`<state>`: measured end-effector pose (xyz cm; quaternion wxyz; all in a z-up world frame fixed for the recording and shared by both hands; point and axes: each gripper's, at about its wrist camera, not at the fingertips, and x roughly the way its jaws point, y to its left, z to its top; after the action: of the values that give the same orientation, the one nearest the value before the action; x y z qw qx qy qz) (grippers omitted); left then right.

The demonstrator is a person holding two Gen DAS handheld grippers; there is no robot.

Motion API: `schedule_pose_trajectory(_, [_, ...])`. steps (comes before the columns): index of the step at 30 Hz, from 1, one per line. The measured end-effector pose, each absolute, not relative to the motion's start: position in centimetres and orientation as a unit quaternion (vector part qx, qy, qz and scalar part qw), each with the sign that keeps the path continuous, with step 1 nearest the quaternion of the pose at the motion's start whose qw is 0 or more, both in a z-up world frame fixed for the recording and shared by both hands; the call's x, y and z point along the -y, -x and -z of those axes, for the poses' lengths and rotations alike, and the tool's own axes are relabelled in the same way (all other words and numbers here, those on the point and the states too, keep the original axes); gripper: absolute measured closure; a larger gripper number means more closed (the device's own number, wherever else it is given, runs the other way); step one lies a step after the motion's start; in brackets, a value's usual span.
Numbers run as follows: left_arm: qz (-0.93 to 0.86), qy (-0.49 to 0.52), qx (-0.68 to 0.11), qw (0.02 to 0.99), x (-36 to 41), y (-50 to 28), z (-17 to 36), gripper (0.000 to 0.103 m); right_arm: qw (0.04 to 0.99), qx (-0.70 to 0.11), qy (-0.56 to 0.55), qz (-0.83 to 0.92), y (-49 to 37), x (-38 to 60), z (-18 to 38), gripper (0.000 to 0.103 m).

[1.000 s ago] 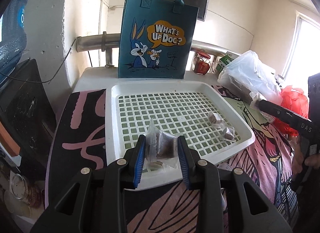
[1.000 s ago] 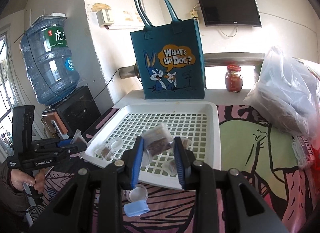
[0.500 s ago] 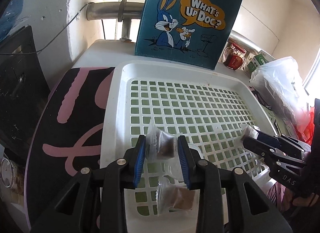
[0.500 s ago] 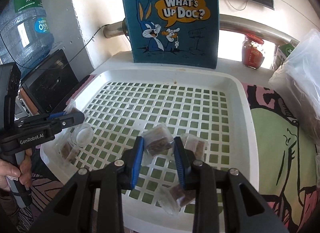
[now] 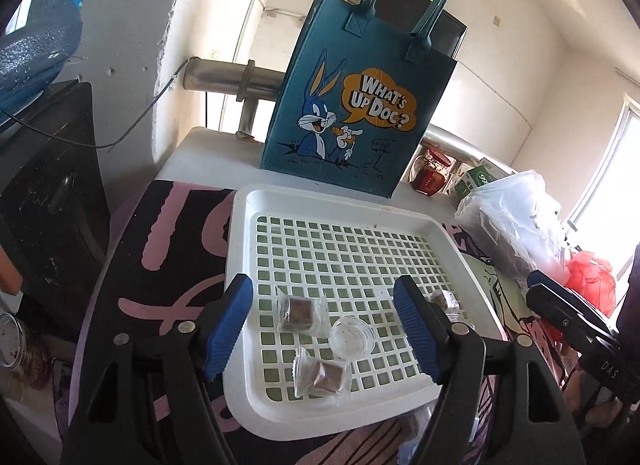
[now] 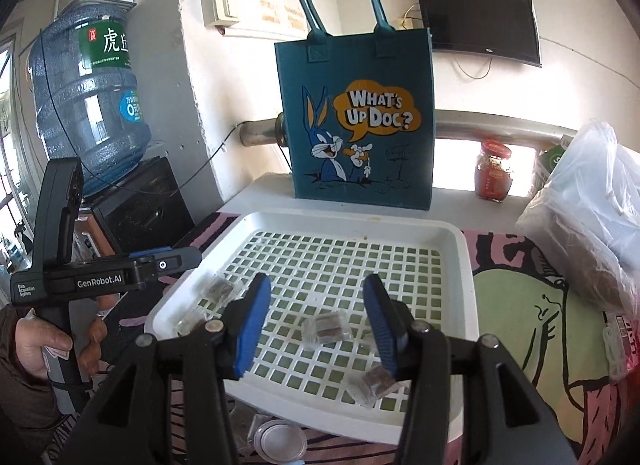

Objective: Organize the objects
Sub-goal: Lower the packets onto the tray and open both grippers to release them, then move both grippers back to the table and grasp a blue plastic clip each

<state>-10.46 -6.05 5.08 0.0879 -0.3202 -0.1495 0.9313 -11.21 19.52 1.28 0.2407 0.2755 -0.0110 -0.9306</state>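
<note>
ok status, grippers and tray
Left gripper and right gripper opening, nothing gripped. Four wrapped cubes and a cup in the tray. Nothing blocking.

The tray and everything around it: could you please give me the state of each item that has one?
White tray: flat on the table, holding wrapped snacks.
Snack packets: sealed, lying loose in the tray.
Small clear cup: upright, empty, in the tray.
Left gripper: jaws opening, nothing pressed.
Right gripper: jaws opening, nothing pressed.
Blue tote bag: standing upright behind the tray.
Red jar: upright, lid on.

The tray [image 5: 240, 265] is glossy white plastic lattice. The tote [image 6: 360, 125] looks matt felt; the snacks [image 5: 298, 311] sit in clear crinkly film. The pipe [image 5: 224, 79] is dull metal.
</note>
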Motion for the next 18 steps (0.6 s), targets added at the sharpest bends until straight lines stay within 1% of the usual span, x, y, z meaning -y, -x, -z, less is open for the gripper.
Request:
schedule_pose_trajectory(2, [-0.938,0.301,0.140,0.095,5.9,8.6,-5.9,0.029,0.242,0.031,-0.262,0.934,9.6,-20.5,-2.3,0.048])
schedule_pose_trajectory(4, [-0.943,0.292,0.123,0.099,5.6,6.8,-6.1,0.027,0.249,0.045,-0.251,0.934,8.1,-21.2,-2.7,0.046])
schedule_pose_trajectory(6, [-0.943,0.296,0.111,0.106,4.9,5.4,-5.6,0.026,0.259,0.050,-0.251,0.931,6.7,-21.7,-2.4,0.045])
schedule_pose_trajectory(10, [-0.932,0.328,0.079,0.132,2.7,3.7,-3.8,0.025,0.265,0.047,-0.279,0.922,5.2,-22.1,-0.3,0.045])
schedule_pose_trajectory(14, [-0.920,0.356,0.071,0.150,0.8,2.4,-2.0,0.025,0.263,0.030,-0.315,0.911,4.3,-22.1,2.3,0.045])
schedule_pose_trajectory(18, [-0.909,0.383,0.045,0.159,-1.4,1.8,-0.4,0.024,0.265,0.005,-0.341,0.902,3.8,-21.5,4.1,0.045])
